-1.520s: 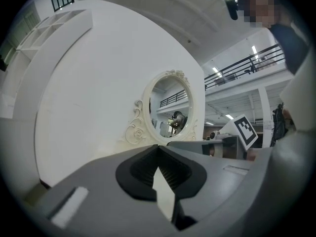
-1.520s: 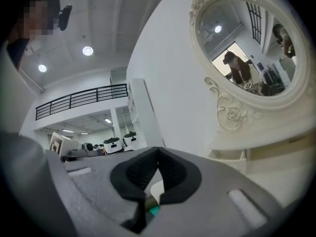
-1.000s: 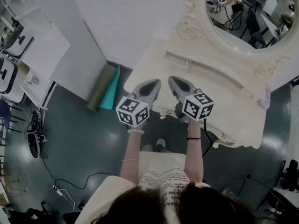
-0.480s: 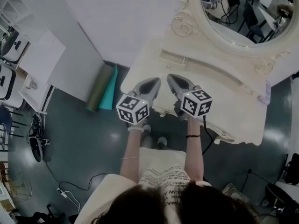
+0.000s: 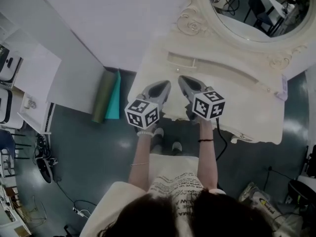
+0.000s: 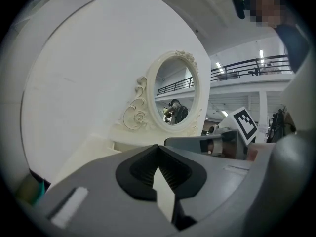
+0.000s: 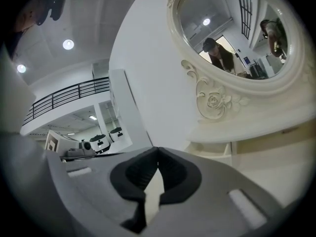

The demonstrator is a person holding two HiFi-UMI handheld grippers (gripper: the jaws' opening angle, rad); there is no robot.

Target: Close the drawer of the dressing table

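The cream dressing table (image 5: 237, 107) stands against a white wall, its oval mirror (image 5: 256, 9) at the top right. My left gripper (image 5: 163, 87) and right gripper (image 5: 183, 82) lie side by side over the table's front left edge, both pointing at the mirror. I cannot make out the drawer; the grippers and their marker cubes cover that part of the front. In the left gripper view the left gripper (image 6: 158, 147) is shut and holds nothing. The right gripper (image 7: 158, 150) is likewise shut and holds nothing, with the mirror's carved frame (image 7: 215, 100) ahead.
A green and a teal rolled mat (image 5: 107, 97) lie on the dark floor left of the table. A low raised shelf (image 5: 183, 61) runs along the back of the tabletop. A small white box (image 5: 282, 88) sits at the table's right end. Cables (image 5: 74, 209) trail on the floor.
Both grippers have moved a little forward and down over the table's front edge, still side by side and shut. The head view has shifted further over the table.
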